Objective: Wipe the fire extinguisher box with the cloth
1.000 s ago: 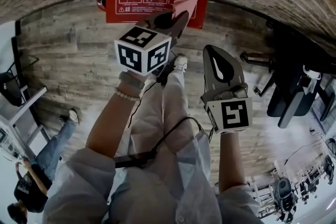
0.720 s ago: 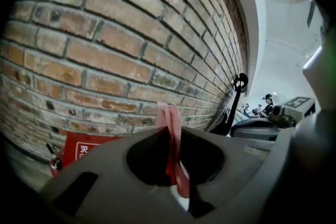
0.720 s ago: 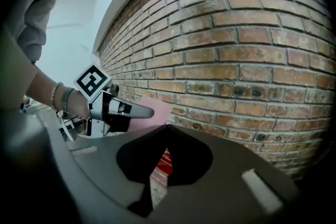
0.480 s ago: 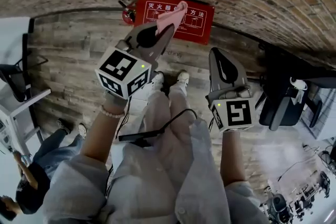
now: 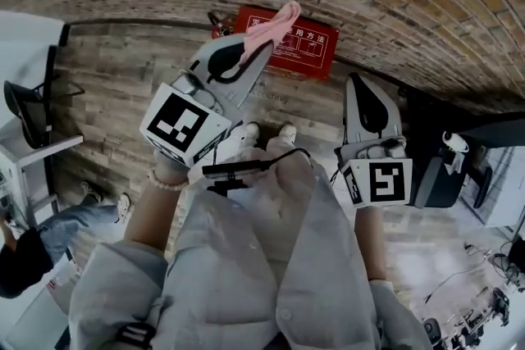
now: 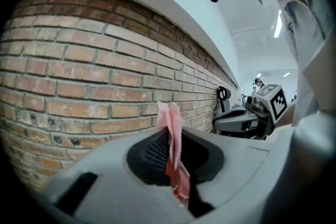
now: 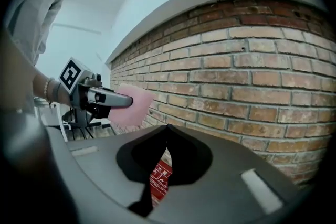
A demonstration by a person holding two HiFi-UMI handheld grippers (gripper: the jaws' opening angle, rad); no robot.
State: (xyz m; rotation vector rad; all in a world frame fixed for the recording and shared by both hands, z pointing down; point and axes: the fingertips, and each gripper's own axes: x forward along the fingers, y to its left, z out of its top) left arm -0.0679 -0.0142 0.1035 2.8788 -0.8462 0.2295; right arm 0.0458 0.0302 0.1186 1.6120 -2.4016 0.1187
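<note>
The red fire extinguisher box [image 5: 297, 50] stands on the wooden floor against the brick wall, far below me in the head view. My left gripper [image 5: 267, 42] is shut on a pink cloth [image 5: 276, 22], held up in the air above the box and not touching it. In the left gripper view the cloth [image 6: 171, 136] is pinched between the closed jaws. My right gripper [image 5: 358, 81] is shut and holds nothing, to the right of the box. Between its jaws in the right gripper view a strip of the box [image 7: 160, 179] shows, and the cloth [image 7: 132, 105] shows at the left.
A red extinguisher [image 5: 216, 22] stands left of the box. A dark chair and equipment [image 5: 447, 168] stand at the right. White furniture [image 5: 25, 156] and a seated person [image 5: 49, 229] are at the left. The brick wall [image 6: 79, 76] fills the view beyond the cloth.
The box has shrunk and drifted up and away in the head view. Both grippers have risen away from it, the left one still shut on the cloth.
</note>
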